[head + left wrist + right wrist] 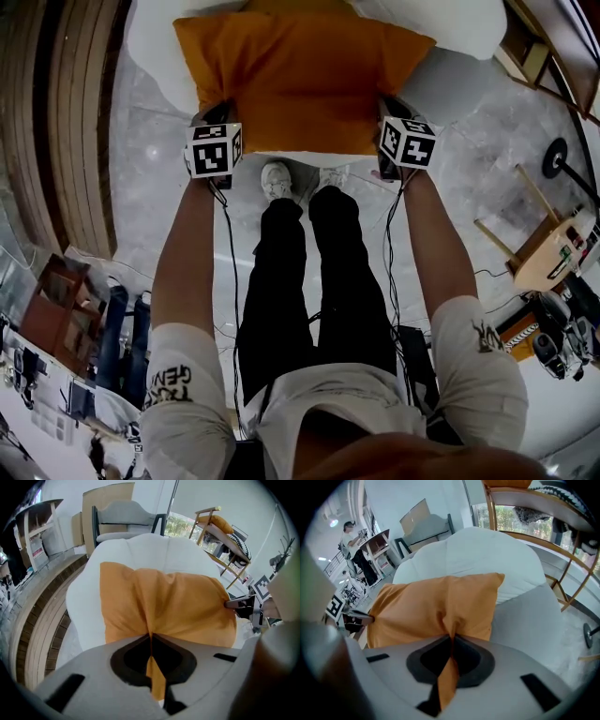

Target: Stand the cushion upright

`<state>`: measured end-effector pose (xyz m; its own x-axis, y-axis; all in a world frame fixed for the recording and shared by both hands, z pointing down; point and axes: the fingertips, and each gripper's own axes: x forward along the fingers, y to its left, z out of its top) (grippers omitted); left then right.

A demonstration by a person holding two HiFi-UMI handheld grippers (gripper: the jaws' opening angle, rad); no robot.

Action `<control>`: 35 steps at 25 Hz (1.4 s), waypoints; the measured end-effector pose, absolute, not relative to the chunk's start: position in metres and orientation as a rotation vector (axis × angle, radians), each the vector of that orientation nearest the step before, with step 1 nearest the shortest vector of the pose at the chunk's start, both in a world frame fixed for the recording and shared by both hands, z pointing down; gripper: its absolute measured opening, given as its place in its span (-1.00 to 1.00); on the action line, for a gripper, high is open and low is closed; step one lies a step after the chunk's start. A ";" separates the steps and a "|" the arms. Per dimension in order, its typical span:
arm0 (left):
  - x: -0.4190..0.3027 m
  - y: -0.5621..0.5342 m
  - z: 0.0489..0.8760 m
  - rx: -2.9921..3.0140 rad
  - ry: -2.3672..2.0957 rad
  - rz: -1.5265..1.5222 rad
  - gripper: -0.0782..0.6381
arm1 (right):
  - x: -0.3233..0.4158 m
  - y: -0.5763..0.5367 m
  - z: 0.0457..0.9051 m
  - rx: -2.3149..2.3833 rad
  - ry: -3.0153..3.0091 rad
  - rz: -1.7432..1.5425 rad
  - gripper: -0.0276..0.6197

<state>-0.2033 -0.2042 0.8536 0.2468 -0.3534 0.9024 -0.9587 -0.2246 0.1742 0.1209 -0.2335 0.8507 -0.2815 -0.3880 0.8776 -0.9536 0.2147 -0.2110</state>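
Ok so both of my grippers are biting fabric right now. The left gripper is squeezing a fold of the orange cushion flat between its jaws, and the right gripper is doing exactly the same on its side, with a tongue of orange cloth poking out below the pinch.

From the head view, the cushion is lying on the seat of a puffy white chair. It's stretching away from my jaws toward 12 o'clock, with its long axis running 9 to 3. I'm holding the near edge, left gripper at the corner around 9 and right gripper at the corner around 3. Neither hand is sitting closer than the other; they're pretty much level with each other.

That's what I'm counting on for the next bit. The free far edge is pointing at the backrest, so I'm guessing the near edge needs to be going up and over toward 12 evenly, or the thing is going to be twisting.

Material-wise it's soft woven cloth, bunching into creases that are fanning out from each pinch, so I'm expecting it to be sagging in the middle. The chair looks smooth and rounded, all bulgy lobes, sitting on a grey marbled floor.
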 end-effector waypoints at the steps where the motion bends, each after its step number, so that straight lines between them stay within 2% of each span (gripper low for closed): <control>1: -0.202 -0.208 0.849 1.742 -1.223 0.962 -0.72 | 0.123 -0.238 0.846 1.264 -1.802 1.031 -0.80; 12: -0.188 -0.289 0.795 1.851 -1.323 0.861 -0.72 | 0.138 -0.310 0.794 1.353 -1.930 0.900 -0.81; 24: -0.151 -0.398 0.743 2.110 -1.378 0.880 -0.72 | 0.175 -0.368 0.744 1.634 -1.969 0.741 -0.81; 35: -0.149 -0.436 0.785 2.140 -1.361 0.919 -0.72 | 0.170 -0.386 0.787 1.610 -1.946 0.632 -0.81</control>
<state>-0.1493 -0.4360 0.7854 0.2948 -0.6156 0.7308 -0.9080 -0.4187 0.0136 0.1697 -0.3857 0.7867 -0.1479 -0.7348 0.6619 -0.9836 0.1793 -0.0206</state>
